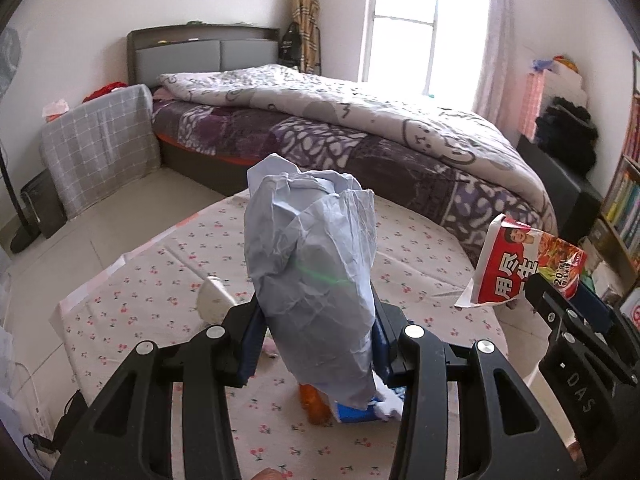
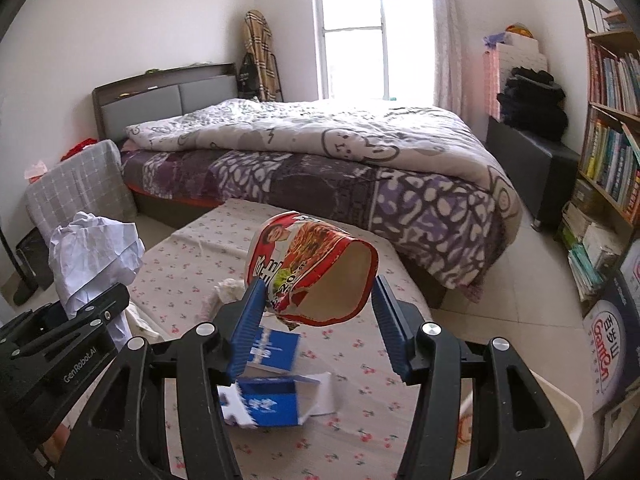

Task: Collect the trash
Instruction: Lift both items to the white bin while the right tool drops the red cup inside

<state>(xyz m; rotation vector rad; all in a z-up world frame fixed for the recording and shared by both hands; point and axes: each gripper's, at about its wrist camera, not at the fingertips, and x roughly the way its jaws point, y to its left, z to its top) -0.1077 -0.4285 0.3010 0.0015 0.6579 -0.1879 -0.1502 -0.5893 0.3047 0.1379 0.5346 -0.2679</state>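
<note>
Count of items, both wrist views.

Grippers: 2, a black left gripper with blue pads (image 1: 316,344) and a black right gripper with blue pads (image 2: 318,320).

Crumpled pale grey-white paper wads (image 1: 310,280): 1.

Crushed red and white printed noodle cups (image 2: 316,268): 1.

Torn blue and white cardboard cartons: 2, one flattened blue carton panel (image 2: 274,350) at 12 o'clock of the larger open blue carton (image 2: 272,402).

Orange plastic bottles (image 1: 314,402): probably 1, mostly hidden under the paper.

White rounded cups (image 1: 214,300): 1.

Cherry-print cloth-covered tables (image 2: 360,440): 1.

Beds with grey patterned quilt (image 2: 320,152): 1.
</note>
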